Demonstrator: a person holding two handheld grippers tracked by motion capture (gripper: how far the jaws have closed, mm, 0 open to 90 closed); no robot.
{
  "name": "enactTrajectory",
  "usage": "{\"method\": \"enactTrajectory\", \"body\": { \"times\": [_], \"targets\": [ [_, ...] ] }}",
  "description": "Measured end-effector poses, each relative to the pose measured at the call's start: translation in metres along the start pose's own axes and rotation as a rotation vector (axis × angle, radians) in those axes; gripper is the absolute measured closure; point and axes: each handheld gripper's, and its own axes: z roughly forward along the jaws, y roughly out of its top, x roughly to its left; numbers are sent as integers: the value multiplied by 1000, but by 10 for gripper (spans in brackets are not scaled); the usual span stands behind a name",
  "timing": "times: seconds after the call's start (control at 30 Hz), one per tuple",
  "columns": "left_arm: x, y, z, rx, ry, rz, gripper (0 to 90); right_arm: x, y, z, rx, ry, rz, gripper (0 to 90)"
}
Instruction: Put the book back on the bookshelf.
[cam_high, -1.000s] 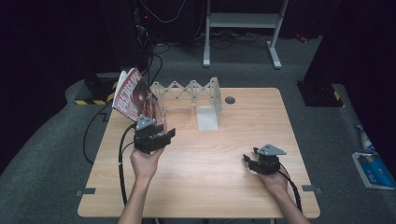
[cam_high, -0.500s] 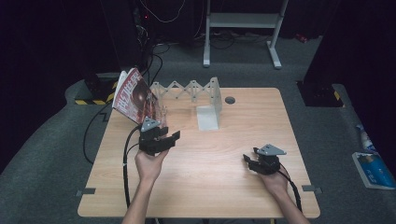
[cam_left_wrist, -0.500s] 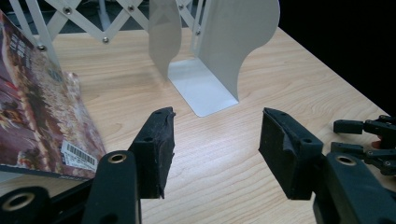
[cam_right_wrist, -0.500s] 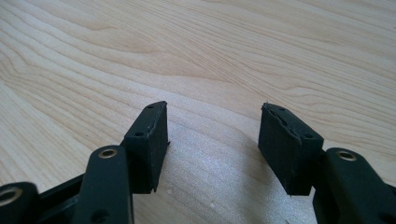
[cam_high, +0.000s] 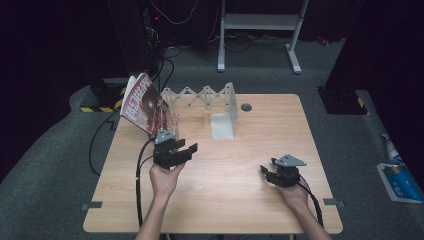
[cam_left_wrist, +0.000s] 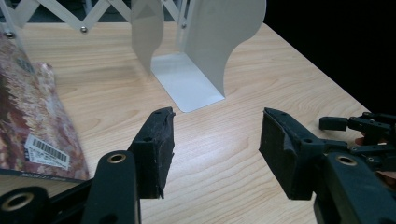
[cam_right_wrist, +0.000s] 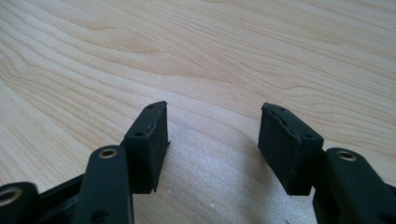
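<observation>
Magazine (cam_high: 145, 102) leans beside the rack (cam_high: 202, 97); my left hand-held gripper (cam_high: 186, 151) gapes empty near it. I could topple it approaching carelessly.

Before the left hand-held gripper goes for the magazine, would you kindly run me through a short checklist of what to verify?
1. Left hand-held gripper jaws open, nothing between them: ok.
2. Magazine within view, leaning at the table's back left by the folding rack: ok.
3. Magazine standing steady: cannot tell.
4. Right hand-held gripper out of the way, open, over bare table: ok.
5. White bookend apart from the magazine, not blocking the approach: ok.
</observation>
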Motion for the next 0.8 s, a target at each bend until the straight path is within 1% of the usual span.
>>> {"method": "enactTrajectory", "body": {
  "times": [0.13,0.23,0.37,0.43,0.6,0.8],
  "targets": [
    [-2,-2,3,5,-8,1,446,0,0,0,1,1,1,427],
    [-3,-4,5,7,-16,-7,446,0,0,0,0,0,0,427],
    [-4,-7,8,14,-19,-3,445,0,0,0,0,0,0,427],
    [-5,-8,10,16,-21,-8,445,0,0,0,0,1,0,427],
    [-6,-11,12,26,-18,-3,445,0,0,0,-1,0,-3,427],
    [-7,-19,16,32,-11,-2,446,0,0,0,0,1,-3,427]
  ]
}}
